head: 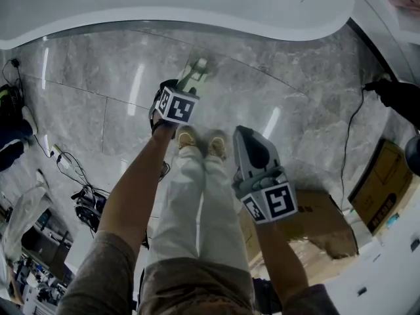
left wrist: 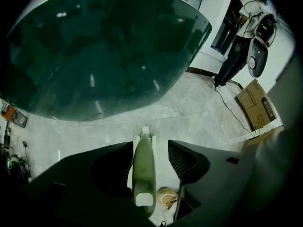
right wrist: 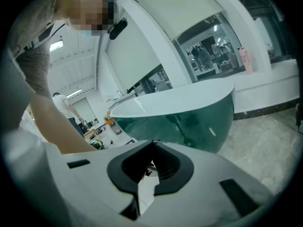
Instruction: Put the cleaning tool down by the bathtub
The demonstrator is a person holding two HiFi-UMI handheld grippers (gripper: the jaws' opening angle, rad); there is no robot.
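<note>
Pale-green cleaning tool (left wrist: pixel 143 169), long and narrow, lying lengthwise between the jaws of the left claw (left wrist: pixel 150 144). The jaws stand spread: a clear gap shows between the tool and the right-hand jaw, and the tool sits close against the other. The tool's far end points down at the grey marble floor (left wrist: pixel 189 112), just beside the dark-green bathtub (left wrist: pixel 104 46); whether it touches the floor cannot be told. Right claw (right wrist: pixel 151 143): jaws pressed together at the tips, nothing between them, held level, well apart from the tool. A shoe (left wrist: pixel 166 196) shows below the tool; a cardboard box (left wrist: pixel 255 105) lies at right.
</note>
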